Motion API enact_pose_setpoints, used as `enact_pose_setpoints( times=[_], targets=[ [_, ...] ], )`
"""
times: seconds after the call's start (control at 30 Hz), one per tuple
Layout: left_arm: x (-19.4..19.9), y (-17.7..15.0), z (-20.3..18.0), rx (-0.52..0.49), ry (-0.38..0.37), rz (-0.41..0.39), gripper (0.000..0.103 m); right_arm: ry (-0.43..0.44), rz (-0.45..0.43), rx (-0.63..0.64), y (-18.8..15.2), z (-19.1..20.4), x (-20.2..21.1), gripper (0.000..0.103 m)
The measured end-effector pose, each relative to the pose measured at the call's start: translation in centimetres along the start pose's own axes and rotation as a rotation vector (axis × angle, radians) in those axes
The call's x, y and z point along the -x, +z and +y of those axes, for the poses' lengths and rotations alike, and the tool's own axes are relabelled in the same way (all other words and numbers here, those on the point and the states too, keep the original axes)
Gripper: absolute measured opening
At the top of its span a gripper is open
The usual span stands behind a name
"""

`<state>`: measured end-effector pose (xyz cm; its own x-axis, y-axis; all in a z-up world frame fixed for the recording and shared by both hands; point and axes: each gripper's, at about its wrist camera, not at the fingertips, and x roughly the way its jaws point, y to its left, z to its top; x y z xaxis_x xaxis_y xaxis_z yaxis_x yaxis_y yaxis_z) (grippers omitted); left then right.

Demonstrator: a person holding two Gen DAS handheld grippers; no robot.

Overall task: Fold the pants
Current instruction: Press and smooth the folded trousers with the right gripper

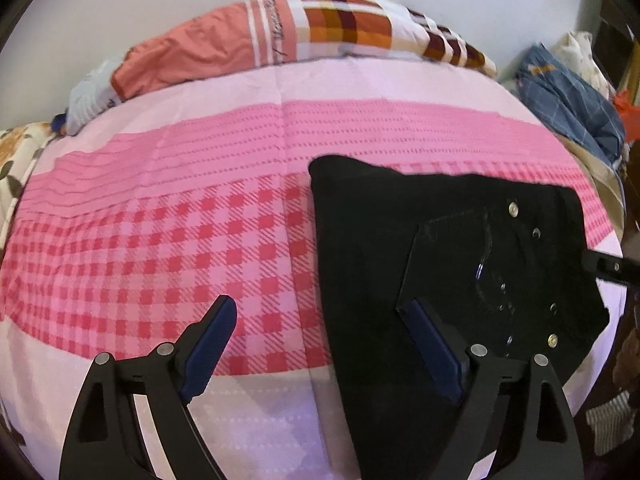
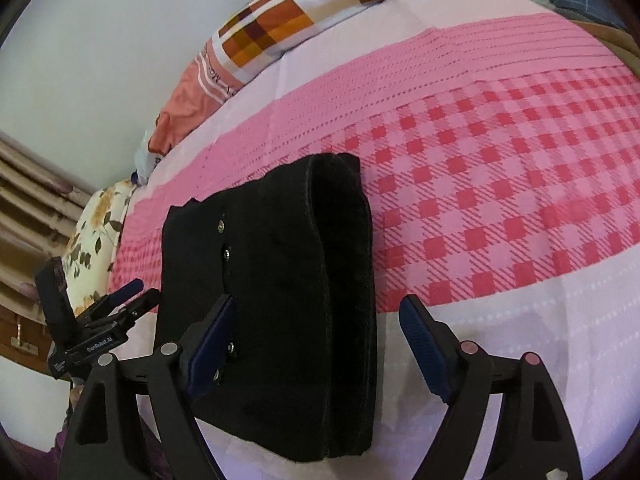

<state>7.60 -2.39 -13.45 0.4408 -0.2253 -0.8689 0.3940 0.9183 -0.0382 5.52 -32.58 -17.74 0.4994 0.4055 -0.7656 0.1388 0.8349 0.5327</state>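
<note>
Black pants [image 1: 380,248] lie folded into a compact stack on the pink checked bedspread [image 1: 180,240]. Metal rivets show on the top layer. My left gripper [image 1: 320,312] is open and empty, its right finger over the pants' edge, its left finger over bare bedspread. In the right wrist view the pants [image 2: 288,280] lie flat with a thick folded edge on the right. My right gripper [image 2: 320,312] is open and empty above the stack's near end. The left gripper [image 2: 128,296] shows there at the pants' left side. The right gripper's tip [image 1: 608,266] pokes in at the left view's right edge.
A folded orange and plaid quilt [image 1: 280,36] lies along the wall at the bed's far side. A floral pillow [image 2: 96,232] sits at one end. Blue checked clothes [image 1: 572,104] are piled at the other end. The bed's edge runs close under both grippers.
</note>
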Motion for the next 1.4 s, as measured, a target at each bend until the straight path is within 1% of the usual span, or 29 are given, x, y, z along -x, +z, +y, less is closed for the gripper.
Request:
enact_pose_setpoints(
  times=[0.1, 0.13, 0.17, 0.27, 0.33, 0.4, 0.5, 0.53, 0.7, 0.8, 0.87, 0.97, 1.07, 1.2, 1.27, 1.3, 1.33, 1.37, 1.4],
  targets=[
    [-0.8, -0.1, -0.4, -0.027, -0.021, 0.037, 0.087, 0.043, 0.031, 0.001, 0.2, -0.1, -0.9, 0.08],
    [-1.0, -0.2, -0.5, -0.036, -0.032, 0.043, 0.087, 0.043, 0.044, 0.006, 0.3, -0.1, -1.3, 0.08],
    [-1.2, -0.2, -0.7, -0.042, -0.038, 0.045, 0.087, 0.042, 0.05, 0.009, 0.2, -0.2, -1.6, 0.08],
    [-1.5, -0.3, -1.0, -0.054, -0.067, 0.057, 0.087, 0.085, 0.054, 0.017, 0.5, -0.2, -1.9, 0.082],
    [-1.7, -0.2, -1.1, -0.055, -0.09, 0.067, 0.087, 0.121, 0.064, 0.021, 0.9, -0.3, -2.2, 0.089],
    [-1.9, -0.1, -1.2, -0.052, -0.118, 0.078, 0.087, 0.175, 0.084, 0.027, 1.2, -0.6, -2.4, 0.096],
    [-2.4, -0.1, -1.1, -0.05, -0.155, 0.104, 0.087, 0.218, 0.111, 0.015, 1.5, -1.1, -2.4, 0.1],
    [-2.6, -0.1, -1.0, -0.045, -0.178, 0.114, 0.087, 0.231, 0.113, 0.009, 1.5, -1.2, -2.4, 0.102],
    [-3.4, 0.0, -0.7, -0.018, -0.232, 0.14, 0.087, 0.264, 0.119, 0.011, 1.5, -1.7, -2.2, 0.102],
    [-3.4, 0.0, -1.1, -0.041, -0.227, 0.136, 0.088, 0.283, 0.121, -0.054, 1.8, -2.2, -2.3, 0.102],
    [-3.5, 0.2, -1.5, -0.057, -0.215, 0.136, 0.091, 0.289, 0.12, -0.09, 1.8, -2.6, -2.1, 0.102],
    [-4.0, 0.3, -1.9, -0.056, -0.204, 0.137, 0.098, 0.28, 0.13, -0.102, 2.1, -2.4, -2.3, 0.102],
    [-4.3, 0.5, -2.6, -0.071, -0.185, 0.126, 0.101, 0.244, 0.138, -0.064, 2.1, -1.6, -2.4, 0.103],
    [-4.8, 0.6, -3.3, -0.086, -0.182, 0.105, 0.102, 0.172, 0.157, 0.041, 2.4, 0.1, -3.2, 0.103],
    [-4.8, 0.4, -3.4, -0.098, -0.185, 0.093, 0.102, 0.128, 0.161, 0.104, 2.3, 1.0, -3.5, 0.097],
    [-4.8, 0.3, -3.6, -0.109, -0.184, 0.087, 0.102, 0.1, 0.158, 0.139, 2.2, 1.4, -3.5, 0.091],
    [-4.7, 0.2, -3.7, -0.119, -0.186, 0.081, 0.101, 0.085, 0.16, 0.157, 2.1, 1.5, -3.6, 0.076],
    [-4.7, 0.2, -3.8, -0.128, -0.194, 0.078, 0.098, 0.063, 0.163, 0.167, 2.1, 1.4, -3.6, 0.065],
    [-4.6, 0.2, -4.1, -0.141, -0.208, 0.069, 0.095, 0.071, 0.17, 0.164, 2.2, 1.1, -3.6, 0.054]
  ],
)
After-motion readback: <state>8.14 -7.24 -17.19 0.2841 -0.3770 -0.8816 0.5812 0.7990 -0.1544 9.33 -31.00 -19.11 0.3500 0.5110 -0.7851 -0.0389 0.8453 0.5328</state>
